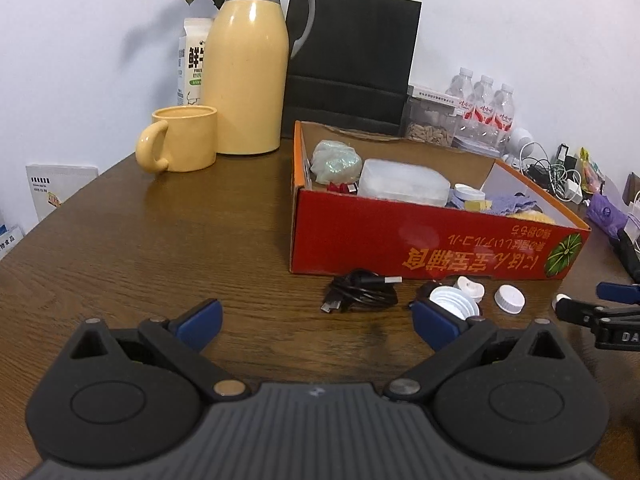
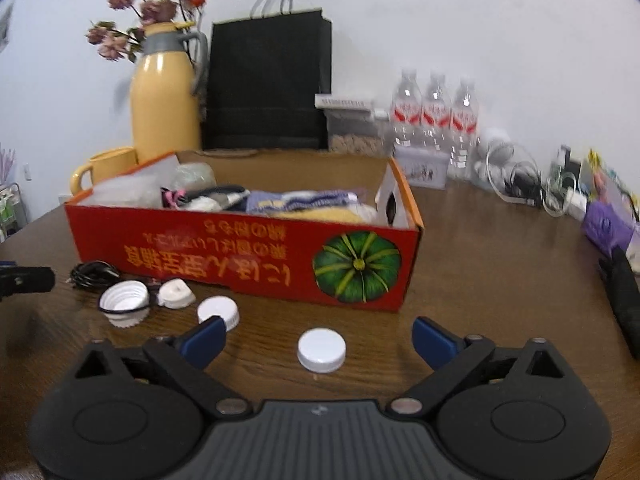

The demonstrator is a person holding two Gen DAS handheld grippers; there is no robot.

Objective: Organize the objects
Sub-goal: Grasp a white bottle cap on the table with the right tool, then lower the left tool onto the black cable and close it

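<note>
Holding both tools low over the grained brown wooden table [image 2: 480,264], you have each one spread wide with nothing between its blue pads. Your right gripper [image 2: 318,336] frames a smooth, flat, round white cap [image 2: 321,350] lying on the wood between its fingers, touching neither. Your left gripper [image 1: 316,320] faces bare tabletop, its right finger in front of a ribbed white lid [image 1: 454,300] lying open side up. Just right of that lid sit a small white plug-shaped piece [image 1: 470,287] and another round white cap [image 1: 509,298]; to its left lies a coiled black cable [image 1: 360,292]. All of these lie on the near side of the red cardboard box [image 2: 240,256], printed with a green pumpkin and already stuffed with cloth and plastic items. Farther off stand a glossy yellow jug [image 1: 246,76], a matching mug [image 1: 180,138], a black paper bag [image 1: 348,64] and three clear water bottles [image 2: 436,116].
</note>
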